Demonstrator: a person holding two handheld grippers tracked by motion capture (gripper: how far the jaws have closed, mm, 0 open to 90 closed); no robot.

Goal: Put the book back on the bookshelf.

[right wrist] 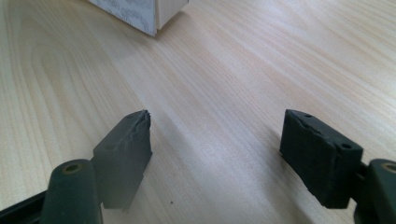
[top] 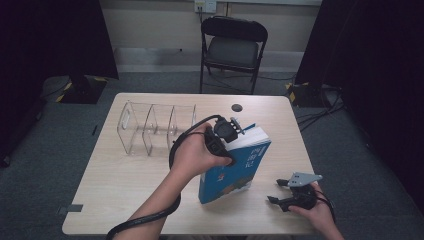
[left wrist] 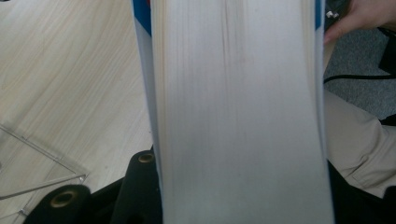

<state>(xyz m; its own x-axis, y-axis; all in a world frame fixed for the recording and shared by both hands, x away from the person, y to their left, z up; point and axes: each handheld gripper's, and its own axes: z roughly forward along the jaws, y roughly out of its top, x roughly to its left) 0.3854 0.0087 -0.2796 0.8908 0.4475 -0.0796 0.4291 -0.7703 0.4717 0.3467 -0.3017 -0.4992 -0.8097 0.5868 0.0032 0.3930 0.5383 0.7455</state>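
At mid-table the left gripper (top: 226,131) clamps the blue book (top: 240,167) tilted upright, not yet slotted into the clear rack (top: 150,129); right gripper (top: 280,192) rests open.

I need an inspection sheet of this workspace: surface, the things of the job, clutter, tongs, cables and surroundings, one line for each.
Surface: light wooden table, dry, with a round dark cable hole near the far edge.
Job's things: thick blue-covered book, tilted, lifted at its far end; clear acrylic divider rack lying beside it, compartments empty.
Clutter: nothing seen.
Tongs: left tongs shut on the book, white page edge between the jaws; right tongs open, low over bare table, holding nothing.
Cables: black cable trails along the left forearm; more cables on the floor, right.
Surroundings: black folding chair behind the table, grey carpet, dark curtains.
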